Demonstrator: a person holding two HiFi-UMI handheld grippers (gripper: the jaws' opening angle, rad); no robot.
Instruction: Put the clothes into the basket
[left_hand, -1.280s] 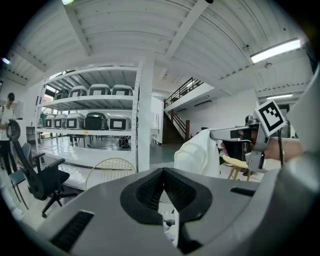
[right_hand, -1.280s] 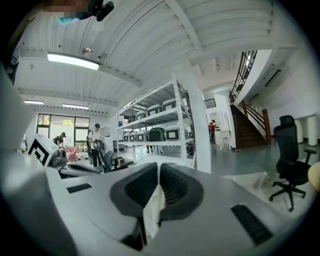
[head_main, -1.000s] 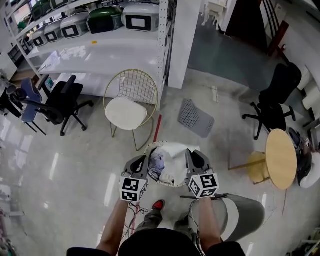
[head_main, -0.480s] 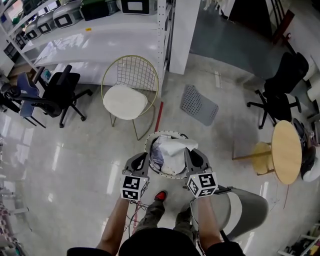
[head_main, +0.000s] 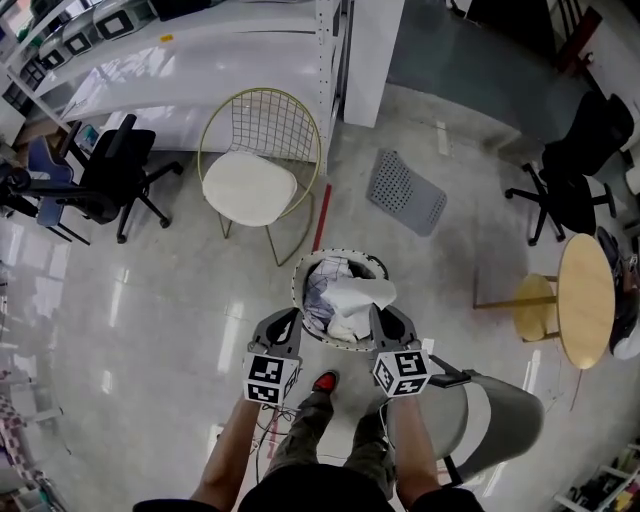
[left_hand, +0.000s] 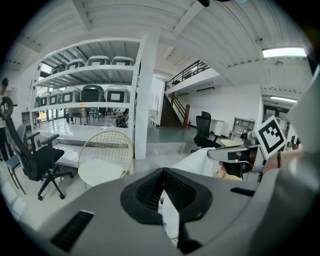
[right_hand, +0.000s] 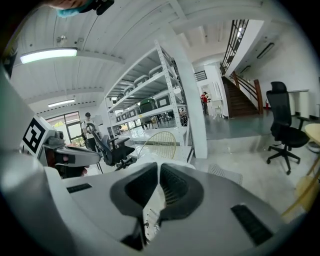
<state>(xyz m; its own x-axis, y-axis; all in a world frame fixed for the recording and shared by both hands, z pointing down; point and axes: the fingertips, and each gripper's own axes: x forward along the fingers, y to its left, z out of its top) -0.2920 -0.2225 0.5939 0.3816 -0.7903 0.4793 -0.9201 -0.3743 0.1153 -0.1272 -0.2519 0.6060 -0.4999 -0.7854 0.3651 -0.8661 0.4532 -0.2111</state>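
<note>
A round wire basket (head_main: 303, 268) stands on the floor in front of my feet, with crumpled pale clothes in it. A white garment (head_main: 357, 299) hangs over its near side, stretched between both grippers. My left gripper (head_main: 291, 319) is at the basket's near-left rim and my right gripper (head_main: 378, 313) at its near-right rim. In the left gripper view the left gripper (left_hand: 162, 172) is shut with white cloth (left_hand: 170, 220) pinched between the pads. The right gripper (right_hand: 158, 167) is likewise shut on white cloth with a label (right_hand: 149, 216).
A gold wire chair (head_main: 255, 180) with a white cushion stands just beyond the basket. A grey perforated panel (head_main: 405, 192) lies on the floor at the back right. A grey chair (head_main: 495, 420) is close at my right, with a round wooden table (head_main: 585, 300) further right. Black office chairs (head_main: 110, 180) are at the left.
Both grippers have come down with the white garment, and it now sits lower, at the basket's opening. Both stay shut on it.
</note>
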